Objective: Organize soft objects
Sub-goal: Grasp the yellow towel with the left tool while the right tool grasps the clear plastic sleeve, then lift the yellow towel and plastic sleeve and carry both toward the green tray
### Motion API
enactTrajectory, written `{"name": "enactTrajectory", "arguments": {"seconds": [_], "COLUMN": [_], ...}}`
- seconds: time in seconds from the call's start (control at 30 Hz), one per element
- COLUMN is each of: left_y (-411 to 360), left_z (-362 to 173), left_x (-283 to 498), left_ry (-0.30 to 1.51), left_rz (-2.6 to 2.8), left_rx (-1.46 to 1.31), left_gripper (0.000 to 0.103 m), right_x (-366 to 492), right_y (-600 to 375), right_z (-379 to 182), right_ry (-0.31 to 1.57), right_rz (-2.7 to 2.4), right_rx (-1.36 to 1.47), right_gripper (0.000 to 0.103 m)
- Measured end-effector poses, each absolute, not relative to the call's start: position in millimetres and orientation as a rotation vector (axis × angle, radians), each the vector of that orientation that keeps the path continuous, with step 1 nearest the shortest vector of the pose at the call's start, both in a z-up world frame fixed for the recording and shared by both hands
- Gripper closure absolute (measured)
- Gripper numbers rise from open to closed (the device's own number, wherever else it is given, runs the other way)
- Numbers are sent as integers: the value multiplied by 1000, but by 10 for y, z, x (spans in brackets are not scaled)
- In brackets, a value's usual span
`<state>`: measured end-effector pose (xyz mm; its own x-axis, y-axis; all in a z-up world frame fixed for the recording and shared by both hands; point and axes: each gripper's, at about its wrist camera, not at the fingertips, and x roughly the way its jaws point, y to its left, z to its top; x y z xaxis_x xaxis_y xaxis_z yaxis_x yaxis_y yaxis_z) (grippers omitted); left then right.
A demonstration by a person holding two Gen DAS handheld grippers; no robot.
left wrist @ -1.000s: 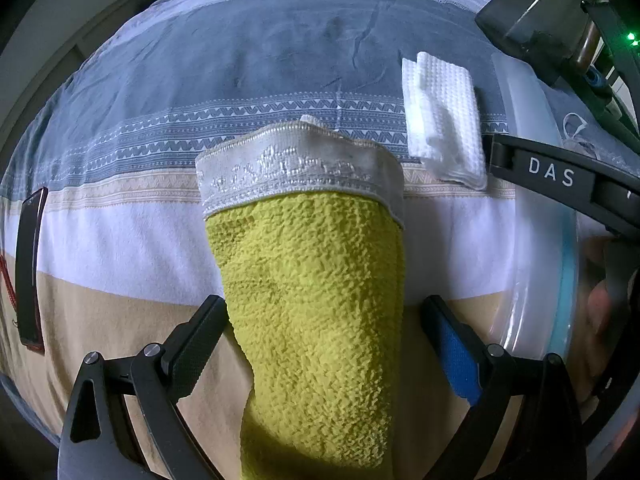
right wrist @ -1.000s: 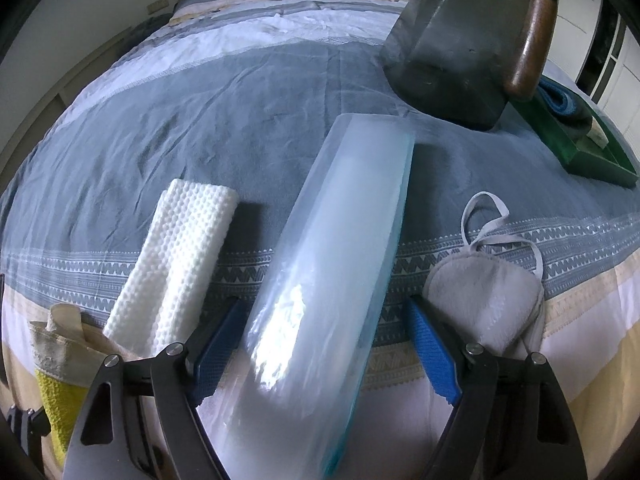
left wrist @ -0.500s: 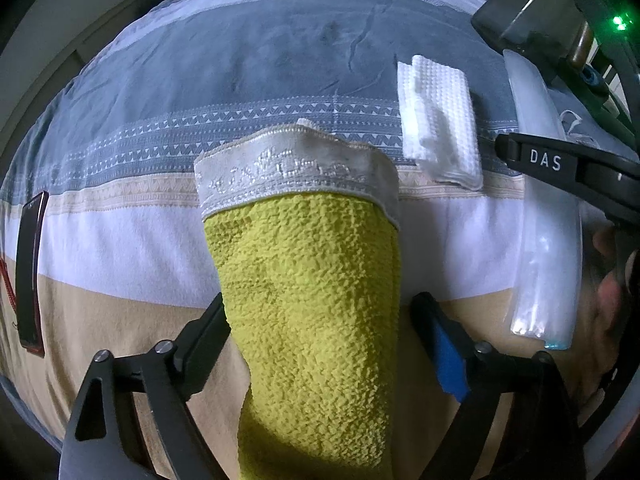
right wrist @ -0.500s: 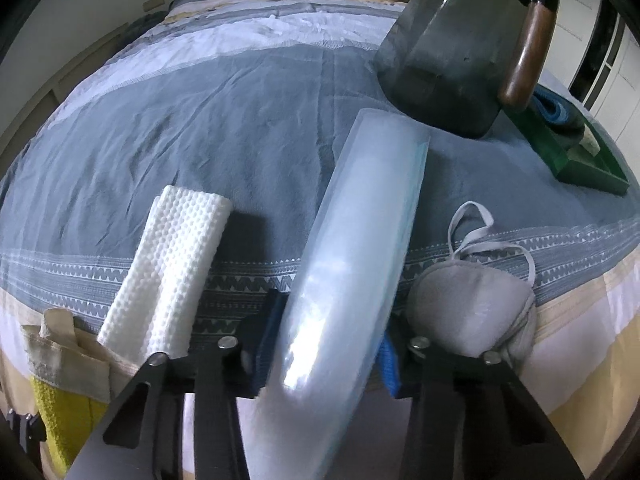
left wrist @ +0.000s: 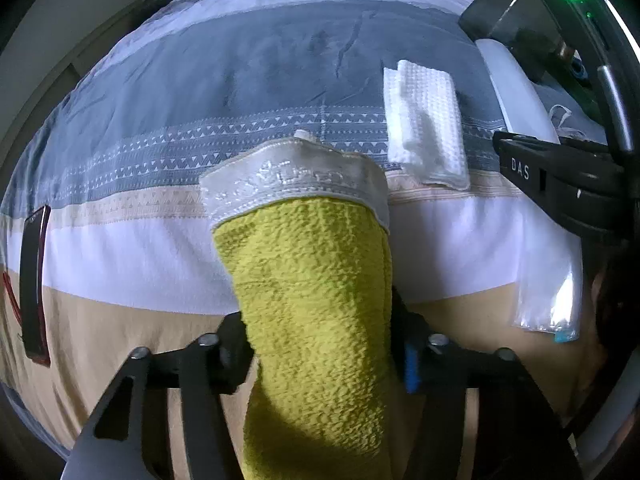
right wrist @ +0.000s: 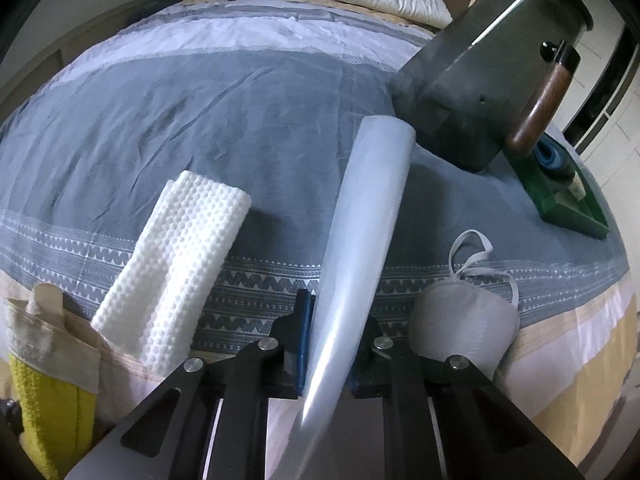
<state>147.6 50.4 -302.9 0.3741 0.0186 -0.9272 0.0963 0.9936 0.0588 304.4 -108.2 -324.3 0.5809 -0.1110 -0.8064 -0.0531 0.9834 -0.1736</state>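
Both tools have closed since the earlier frames, when their jaws stood wide on either side of the cloth and the bag. Farthest left in the left wrist view, a dark phone [left wrist: 34, 284] lies flat on the striped bed cover [left wrist: 240, 92]. Next to the right, the left tool [left wrist: 320, 354] is clamped onto the yellow towel [left wrist: 316, 300], its fingers pressed into both sides of the cloth; the towel's pale embroidered border points away over the white stripe. Beyond it to the right, a folded white waffle cloth [right wrist: 176, 264] rests on the grey patterned band. Right of that, the right tool [right wrist: 332, 350] pinches a clear plastic bag [right wrist: 360, 232], which juts forward above the cover. A grey face mask [right wrist: 464, 324] lies just beside that tool, and a dark metal pot [right wrist: 492, 68] and green tray [right wrist: 568, 208] sit farther back.
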Motion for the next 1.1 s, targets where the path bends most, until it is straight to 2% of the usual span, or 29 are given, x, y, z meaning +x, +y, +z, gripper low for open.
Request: {"name": "enactTrajectory", "arguments": {"seconds": [0.13,0.23,1.1], "left_y": [444,387,557], "left_z": [-2988,-2944,-2438], "left_x": [1491,1511,1564], "left_ry": [1189,1191,1158], "left_rz": [-69,-70,9], "left_rx": [117,110,33], "left_gripper": [81,85,87], "right_x": [3039,3040,2879], "right_y": [-1184,-1245,-1480], "right_z": [-3228,-3203,-2677], "right_ry": [960,959,917], "right_rz": [-2,16,101], "right_rx": [-140,-122,-49], "right_gripper": [95,97,99]}}
